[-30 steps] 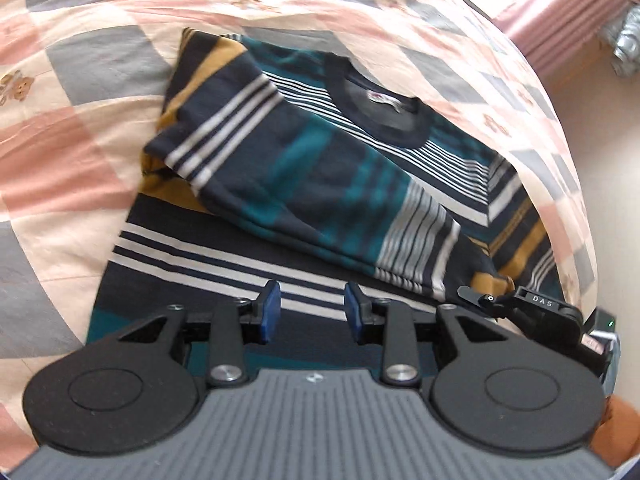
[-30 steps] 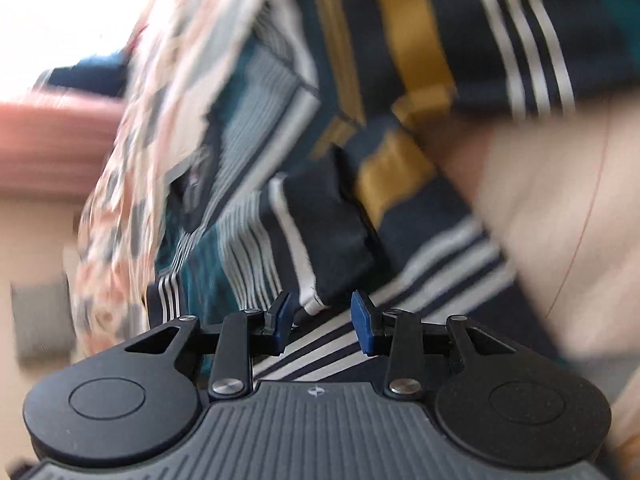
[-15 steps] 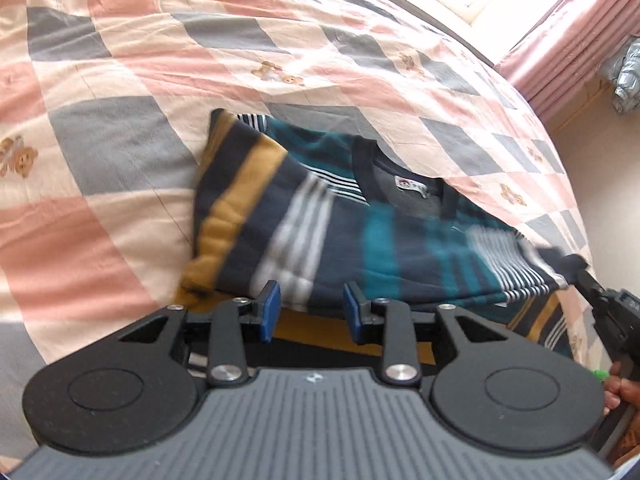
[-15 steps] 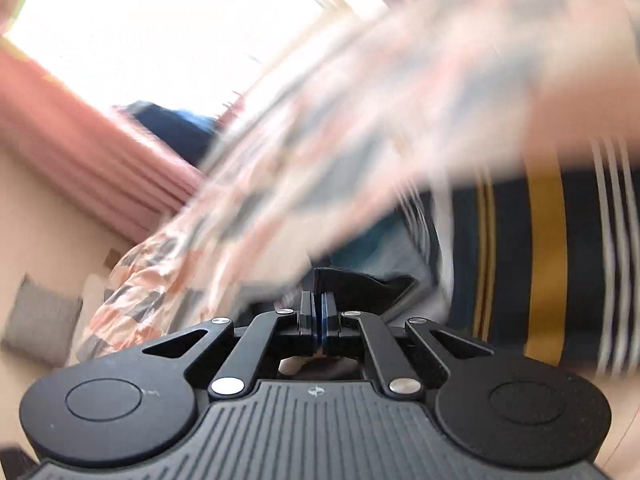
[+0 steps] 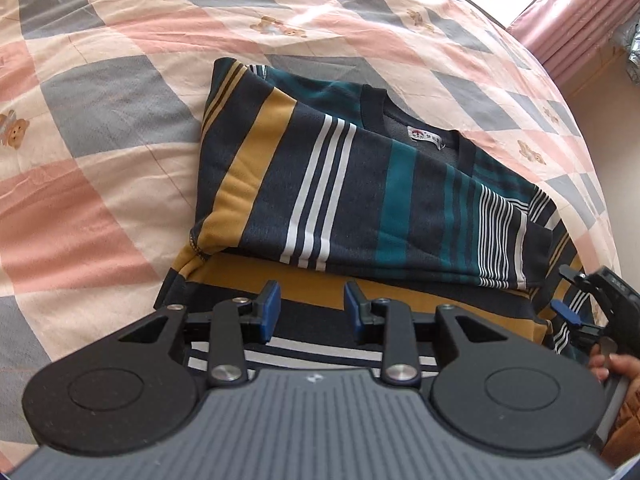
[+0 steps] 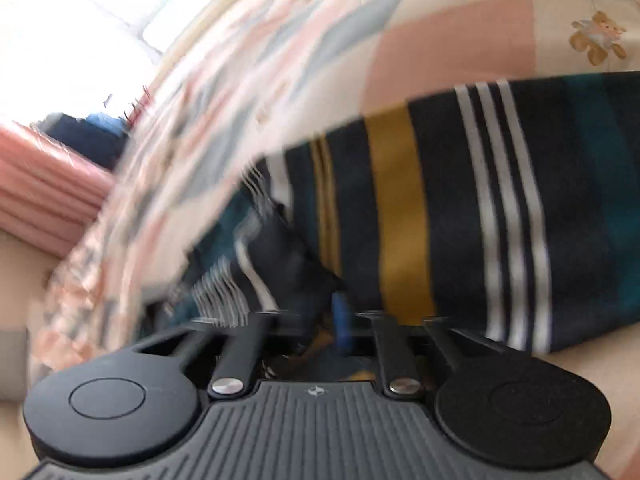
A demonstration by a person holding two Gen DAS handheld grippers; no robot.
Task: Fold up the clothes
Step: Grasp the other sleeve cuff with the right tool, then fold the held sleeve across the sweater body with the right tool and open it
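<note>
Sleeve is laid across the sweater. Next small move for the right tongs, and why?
Probably back the right tongs clear of the striped sweater. Their jaws are opening beside its edge, and the folded sleeve already lies flat across the chest. The left tongs hover over the hem, gripping nothing.

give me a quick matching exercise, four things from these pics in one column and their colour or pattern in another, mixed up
Things:
1. sweater
2. bedsheet
3. curtain
4. left gripper pads

Looks:
a. plain pink, pleated
b. blue
c. navy, teal, mustard and white stripes
d. pink, grey and cream checks with little bears

Pairs: 1-c, 2-d, 3-a, 4-b
</note>
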